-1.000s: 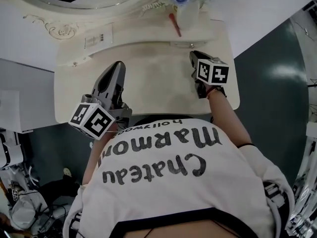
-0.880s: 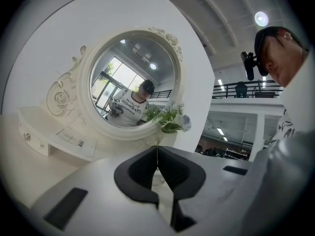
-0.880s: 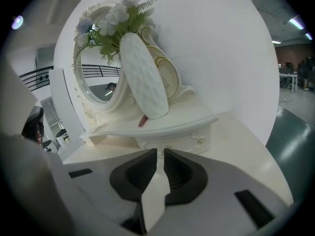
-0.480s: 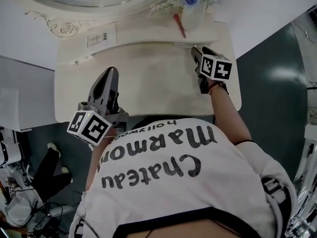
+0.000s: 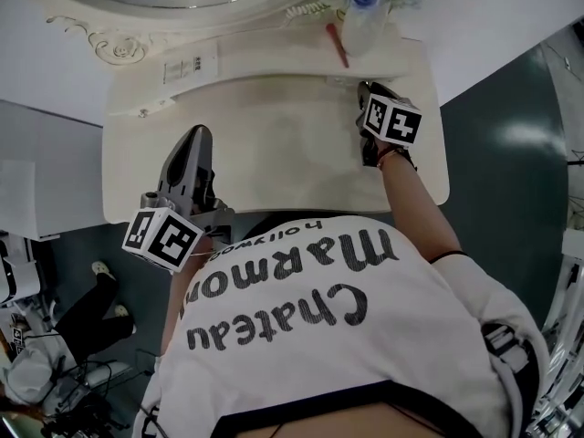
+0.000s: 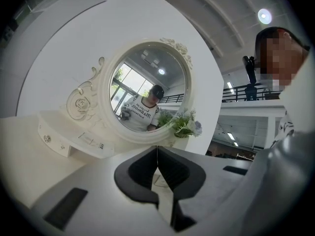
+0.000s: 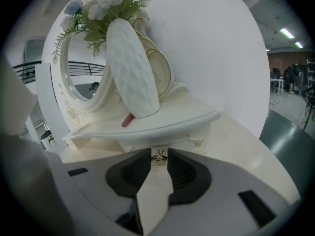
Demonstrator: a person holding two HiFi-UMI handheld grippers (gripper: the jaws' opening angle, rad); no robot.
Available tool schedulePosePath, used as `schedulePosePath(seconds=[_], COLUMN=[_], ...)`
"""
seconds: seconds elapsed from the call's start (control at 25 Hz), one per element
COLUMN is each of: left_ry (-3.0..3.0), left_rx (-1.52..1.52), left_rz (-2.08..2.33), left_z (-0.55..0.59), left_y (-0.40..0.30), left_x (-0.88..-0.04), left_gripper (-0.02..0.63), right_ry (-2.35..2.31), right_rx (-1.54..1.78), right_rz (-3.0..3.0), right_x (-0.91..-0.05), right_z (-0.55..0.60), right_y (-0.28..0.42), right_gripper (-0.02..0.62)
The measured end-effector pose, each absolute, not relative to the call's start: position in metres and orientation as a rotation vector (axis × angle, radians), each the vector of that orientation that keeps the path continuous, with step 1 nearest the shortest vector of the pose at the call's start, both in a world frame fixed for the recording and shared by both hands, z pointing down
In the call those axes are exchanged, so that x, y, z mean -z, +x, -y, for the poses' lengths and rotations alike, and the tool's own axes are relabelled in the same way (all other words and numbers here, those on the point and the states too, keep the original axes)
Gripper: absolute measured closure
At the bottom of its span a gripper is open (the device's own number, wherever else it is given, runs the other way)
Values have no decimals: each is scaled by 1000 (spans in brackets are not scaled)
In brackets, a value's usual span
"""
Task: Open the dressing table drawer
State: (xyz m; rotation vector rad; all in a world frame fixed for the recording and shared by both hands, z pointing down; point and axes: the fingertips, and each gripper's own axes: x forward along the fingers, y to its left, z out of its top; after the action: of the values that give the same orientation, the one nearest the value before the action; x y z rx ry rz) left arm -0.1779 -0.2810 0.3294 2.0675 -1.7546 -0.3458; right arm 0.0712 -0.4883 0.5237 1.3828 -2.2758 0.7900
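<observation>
The right tongs have just been closing and now sit clamped on the small ornate metal knob of the little cream drawer. The drawer lies shut under the raised cream shelf, at the back right of the cream carved dressing desk. The knob fills the gap between the two dark pads, but only their very tips reach it, so the hold looks shallow.

To pull well, the grip probably needs to be firm before any load goes on it. The draw should then run straight back toward the person, along the drawer's own line of travel, with the tongs kept at one height and one tilt. A pull that drifts sideways or upward could let the knob slip from the tips or cock the drawer in its opening. A slow, steady pull suits best, because a tall white dimpled vase of flowers stands on the shelf directly above, and a jerk might rock it.

The left tongs are pressed together with nothing between them. They hang level over the left side of the desk, well apart from the drawer, and are best kept out of the way there.
</observation>
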Motion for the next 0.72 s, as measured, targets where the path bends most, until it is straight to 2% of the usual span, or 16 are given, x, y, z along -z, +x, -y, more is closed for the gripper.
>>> schedulePosePath(seconds=[0.72], left_ry=[2098], left_rx=[377], left_rz=[1705], left_z=[284], left_y=[-170], left_x=[-332], left_gripper=[583], right_ry=[1410], right_rx=[-826], right_rz=[2243], right_x=[-527], right_z=[479], right_y=[74], right_gripper=[491])
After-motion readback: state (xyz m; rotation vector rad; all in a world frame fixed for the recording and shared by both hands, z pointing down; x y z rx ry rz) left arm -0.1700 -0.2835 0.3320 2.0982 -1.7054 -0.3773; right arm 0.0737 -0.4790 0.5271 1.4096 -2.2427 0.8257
